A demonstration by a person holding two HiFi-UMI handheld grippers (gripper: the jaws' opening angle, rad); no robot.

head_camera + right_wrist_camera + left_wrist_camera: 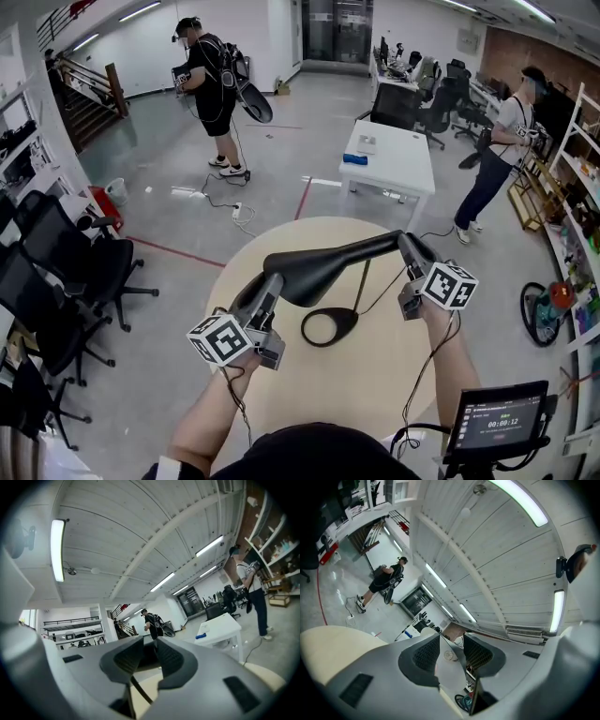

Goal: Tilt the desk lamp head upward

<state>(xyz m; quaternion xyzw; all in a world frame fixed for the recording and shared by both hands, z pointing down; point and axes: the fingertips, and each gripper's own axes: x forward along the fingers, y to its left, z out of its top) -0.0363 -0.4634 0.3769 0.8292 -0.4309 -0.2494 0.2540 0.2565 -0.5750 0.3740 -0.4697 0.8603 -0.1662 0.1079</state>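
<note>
A black desk lamp stands on a round beige table [370,380]. Its ring-shaped base [328,327] rests near the table's middle, and a thin stem [361,286] rises from it. The long lamp head [323,265] lies nearly level, sloping down to the left. My left gripper [265,289] is shut on the head's left end; in the left gripper view the head's pale underside [449,657] sits between the pads. My right gripper [410,247] is shut on the lamp's neck at the right end, which shows dark [149,649] between its jaws.
A white desk [389,155] stands beyond the table. One person [214,84] stands at the back left and another [502,150] by shelves [577,202] on the right. Office chairs [75,267] line the left. A small screen [497,422] sits at lower right.
</note>
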